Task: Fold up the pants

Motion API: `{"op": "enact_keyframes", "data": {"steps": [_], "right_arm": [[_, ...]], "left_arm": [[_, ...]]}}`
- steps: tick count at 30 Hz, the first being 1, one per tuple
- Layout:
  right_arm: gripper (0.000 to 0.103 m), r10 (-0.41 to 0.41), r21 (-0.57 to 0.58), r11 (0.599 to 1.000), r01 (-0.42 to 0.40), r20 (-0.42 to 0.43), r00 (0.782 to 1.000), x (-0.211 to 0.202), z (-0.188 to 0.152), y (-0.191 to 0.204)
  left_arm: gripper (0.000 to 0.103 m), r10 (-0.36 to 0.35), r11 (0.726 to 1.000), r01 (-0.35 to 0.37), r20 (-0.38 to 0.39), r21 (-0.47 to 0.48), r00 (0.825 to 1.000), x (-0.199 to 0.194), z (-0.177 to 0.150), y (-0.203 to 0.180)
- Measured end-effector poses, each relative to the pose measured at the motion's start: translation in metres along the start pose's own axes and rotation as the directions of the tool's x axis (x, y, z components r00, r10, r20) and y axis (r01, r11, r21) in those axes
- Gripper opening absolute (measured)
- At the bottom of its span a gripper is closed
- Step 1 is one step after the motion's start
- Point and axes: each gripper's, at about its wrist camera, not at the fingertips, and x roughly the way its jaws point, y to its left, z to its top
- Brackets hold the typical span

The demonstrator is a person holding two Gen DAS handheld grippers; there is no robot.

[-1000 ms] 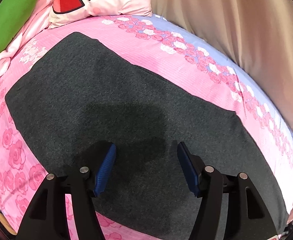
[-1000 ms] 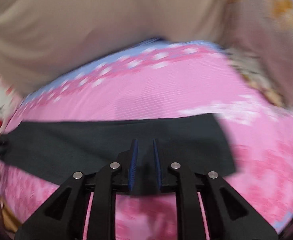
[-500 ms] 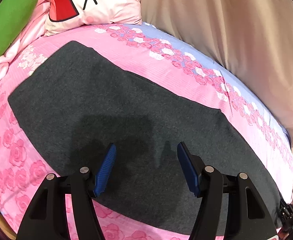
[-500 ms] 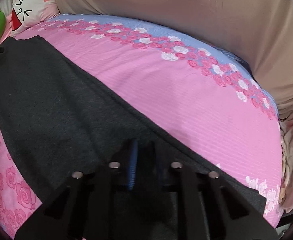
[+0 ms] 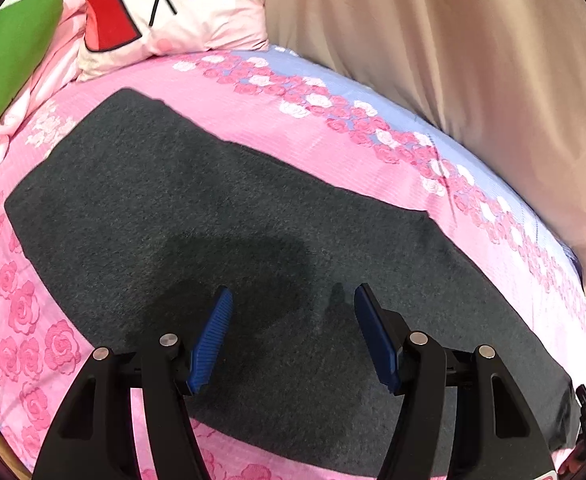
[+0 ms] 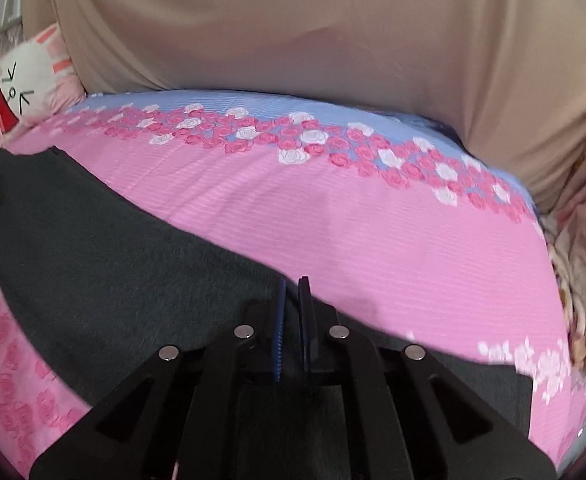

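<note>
The dark grey pants (image 5: pixel 221 216) lie flat in a long strip across the pink flowered bed. My left gripper (image 5: pixel 291 300) is open and empty, hovering just above the middle of the pants. In the right wrist view the pants (image 6: pixel 105 248) stretch from the far left to the near right. My right gripper (image 6: pixel 291 280) has its jaws almost closed, with dark fabric between the blue pads near the pants' far edge.
The pink rose-print bedsheet (image 5: pixel 277 140) has a blue band (image 6: pixel 253 102) along its far side. A cartoon-face pillow (image 5: pixel 161 4) and a green cushion (image 5: pixel 9 44) sit at the head. Beige curtain (image 6: pixel 293 28) hangs behind the bed.
The right wrist view has swung from along the pants towards the curtain, jaws staying shut on the fabric. The left gripper has stayed open and shifted slightly over the pants.
</note>
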Motion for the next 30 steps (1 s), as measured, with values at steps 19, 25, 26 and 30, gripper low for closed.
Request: {"op": "enact_keyframes", "data": {"steps": [19,25,26,30], "right_arm": [[0.002,-0.255,0.293,0.919,0.265,-0.072,0.964,-0.03,-0.065,-0.151],[0.04,-0.208,0.437,0.877,0.2,-0.03,0.978,-0.059,-0.082,-0.164],[0.043,-0.179,0.497,0.854,0.155,0.0,0.984,-0.074,-0.096,-0.165],[0.045,-0.072,0.641,0.767,0.025,0.047,0.996,-0.101,-0.148,-0.161]], "left_arm": [[0.061,-0.074,0.971,0.085,-0.059,0.225,0.996,-0.013,-0.054,-0.098],[0.062,-0.039,0.97,0.05,-0.05,0.238,0.998,-0.018,-0.055,-0.095],[0.062,-0.038,0.971,0.048,-0.048,0.235,0.998,-0.019,-0.055,-0.093],[0.063,-0.031,0.972,0.04,-0.042,0.232,0.999,-0.019,-0.058,-0.087]]}}
